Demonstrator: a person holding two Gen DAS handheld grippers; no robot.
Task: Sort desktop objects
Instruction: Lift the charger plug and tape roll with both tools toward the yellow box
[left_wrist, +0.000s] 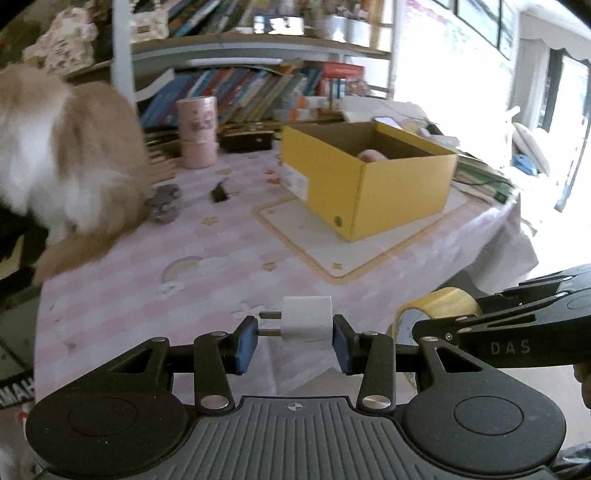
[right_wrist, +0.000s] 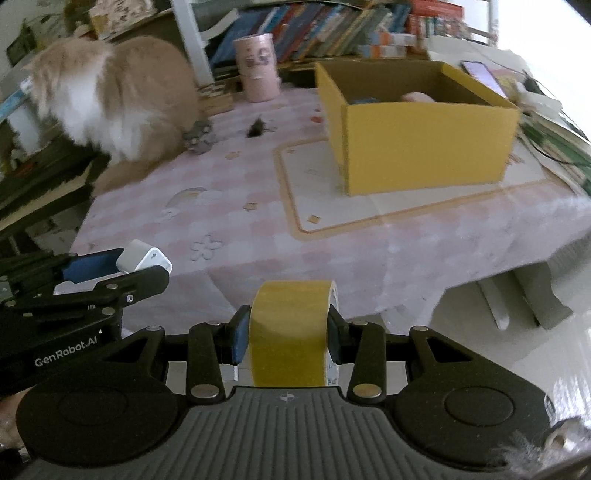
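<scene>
My left gripper (left_wrist: 295, 341) is shut on a white plug charger (left_wrist: 307, 320), its two prongs pointing left, held above the near edge of the pink tablecloth. My right gripper (right_wrist: 286, 339) is shut on a yellow tape roll (right_wrist: 290, 328), held upright just right of the left gripper. The tape roll also shows in the left wrist view (left_wrist: 436, 308), and the charger in the right wrist view (right_wrist: 144, 261). An open yellow cardboard box (left_wrist: 369, 181) stands on a mat at the far right of the table, with a pink object (left_wrist: 371, 156) inside.
A fluffy orange and white cat (left_wrist: 70, 155) sits on the table's left side. A small grey object (left_wrist: 166, 203) and a dark clip (left_wrist: 219, 192) lie near it. A pink cylinder (left_wrist: 197, 131) stands at the back before rows of books (left_wrist: 255, 92).
</scene>
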